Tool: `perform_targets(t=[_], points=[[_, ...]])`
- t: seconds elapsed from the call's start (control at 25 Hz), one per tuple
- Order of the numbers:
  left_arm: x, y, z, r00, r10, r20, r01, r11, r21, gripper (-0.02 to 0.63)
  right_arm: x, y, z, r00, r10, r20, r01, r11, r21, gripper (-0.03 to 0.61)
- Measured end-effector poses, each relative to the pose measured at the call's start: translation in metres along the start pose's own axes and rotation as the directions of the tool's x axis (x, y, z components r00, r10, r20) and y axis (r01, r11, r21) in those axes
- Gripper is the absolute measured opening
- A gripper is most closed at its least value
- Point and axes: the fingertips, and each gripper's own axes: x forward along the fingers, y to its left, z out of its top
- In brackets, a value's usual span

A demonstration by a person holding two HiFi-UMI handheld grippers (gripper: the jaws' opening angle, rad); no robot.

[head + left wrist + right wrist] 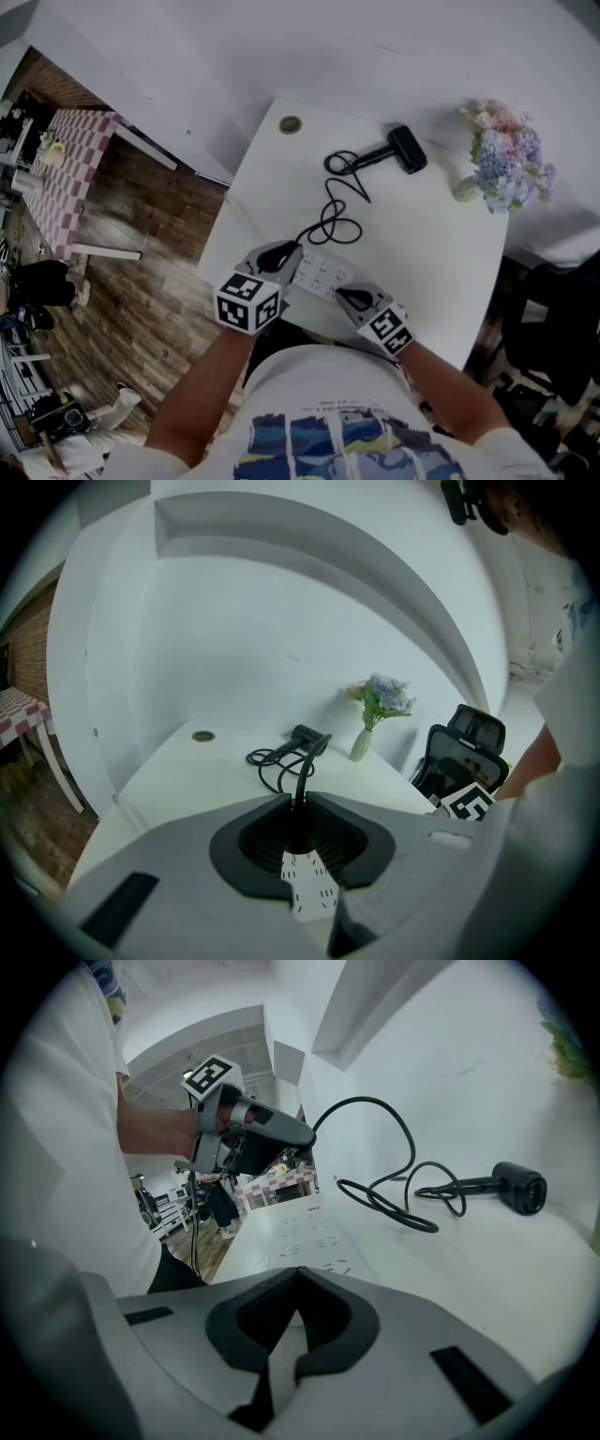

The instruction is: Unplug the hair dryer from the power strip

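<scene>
Hair dryer lay far across the surface; my left gripper jaws pinched its plug just over the power strip, right gripper jaws clamped the strip's end; I judged a skewed pull could drag the strip up.

No word, brand name or number can be read anywhere. The only signs are black-and-white square code patterns without letters or digits: one set on the left cube, on the left gripper just left of the power strip, and one on the right cube, on the right gripper at the power strip's right end. Nearer the person than the power strip, a thin line of small print crosses the white shirt above its blue and yellow picture, too small to make out, and the power strip's white face shows only socket slots.
</scene>
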Motion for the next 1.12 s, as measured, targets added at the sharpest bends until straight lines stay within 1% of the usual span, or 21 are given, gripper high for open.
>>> perform_targets(t=[0.16,0.24,1.12], points=[[-0.0006,0.0014,-0.0006,1.000,-0.001,0.003,0.001,1.000,-0.017,0.046,-0.0005,0.0004,-0.0001,1.000,-0.002,0.001,0.002,1.000,0.014,-0.008],[-0.0002,0.0008,-0.0003,1.000,-0.003,0.004,0.003,1.000,-0.022,0.046,-0.0006,0.0001,-0.0002,1.000,0.001,0.004,-0.001,1.000,0.006,-0.008],[0.0035,-0.0012,-0.0015,1.000,-0.010,-0.001,0.010,1.000,-0.022,0.046,-0.0009,0.0019,0.0003,1.000,0.014,0.005,-0.013,0.999,-0.031,-0.008]])
